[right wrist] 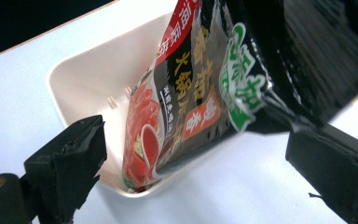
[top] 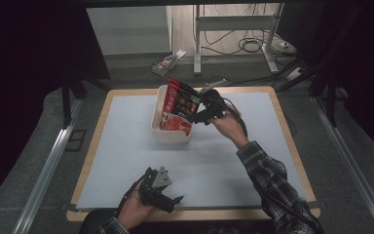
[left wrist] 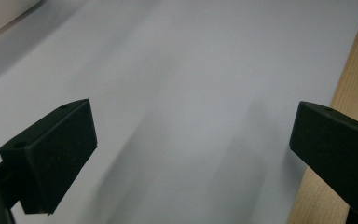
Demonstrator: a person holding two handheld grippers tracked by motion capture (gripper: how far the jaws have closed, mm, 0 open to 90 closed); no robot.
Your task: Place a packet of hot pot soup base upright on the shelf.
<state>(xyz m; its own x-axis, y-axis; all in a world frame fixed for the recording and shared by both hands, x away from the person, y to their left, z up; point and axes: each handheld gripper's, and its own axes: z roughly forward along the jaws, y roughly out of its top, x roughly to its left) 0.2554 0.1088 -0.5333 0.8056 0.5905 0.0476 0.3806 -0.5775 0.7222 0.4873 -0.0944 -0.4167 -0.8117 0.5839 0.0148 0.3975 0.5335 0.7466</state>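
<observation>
A red and black food packet (top: 179, 106) stands tilted in a white tub (top: 161, 132) at the far middle of the mat. My right gripper (top: 199, 113) is just to the right of the packet, at its upper edge. In the right gripper view the jaws (right wrist: 196, 149) stand wide apart and open, with the packet (right wrist: 200, 93) and the tub (right wrist: 84, 79) ahead between them, and neither pad touches the packet. My left gripper (top: 174, 201) rests low near the table's front edge. It is open (left wrist: 191, 140) over bare mat, with nothing between its jaws.
A pale blue-grey mat (top: 126, 161) covers the wooden table, whose edge (left wrist: 349, 88) lies close to the left gripper's jaw. Behind the table, on the floor, lie a small box (top: 165, 62), desk legs and cables. Metal rails (top: 48, 161) run along both sides.
</observation>
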